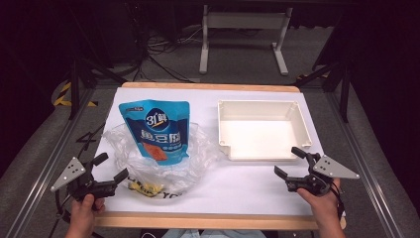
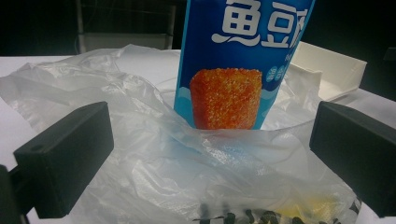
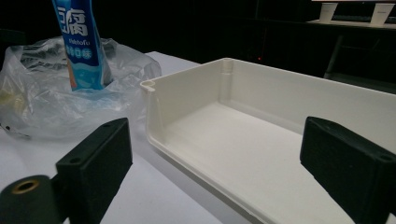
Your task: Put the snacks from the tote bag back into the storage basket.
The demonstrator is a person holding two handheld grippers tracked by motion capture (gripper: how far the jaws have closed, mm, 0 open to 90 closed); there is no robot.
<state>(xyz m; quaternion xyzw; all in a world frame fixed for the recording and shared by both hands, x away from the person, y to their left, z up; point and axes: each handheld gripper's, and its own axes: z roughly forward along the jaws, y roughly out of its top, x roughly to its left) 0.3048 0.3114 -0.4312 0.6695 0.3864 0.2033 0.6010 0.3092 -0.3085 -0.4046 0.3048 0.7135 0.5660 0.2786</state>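
Observation:
A blue snack pouch point(image 1: 157, 130) with an orange cube printed on it stands upright inside a crumpled clear plastic bag point(image 1: 163, 161) at the table's left. My left gripper point(image 1: 110, 167) is open just left of the bag's near edge; in the left gripper view its jaws stand wide on either side of the bag point(image 2: 187, 163) and the pouch point(image 2: 233, 70), touching neither. My right gripper point(image 1: 292, 162) is open near the front right, just before the near wall of an empty white tray point(image 1: 262, 130). The right gripper view looks into the tray point(image 3: 261, 140), with pouch point(image 3: 84, 42) and bag point(image 3: 51, 102) at far left.
The white table point(image 1: 237, 183) has a wooden front edge point(image 1: 208, 220). Bare table lies between the bag and the tray. Beyond the far edge are a white desk frame point(image 1: 242, 29), cables on the floor and dark stands.

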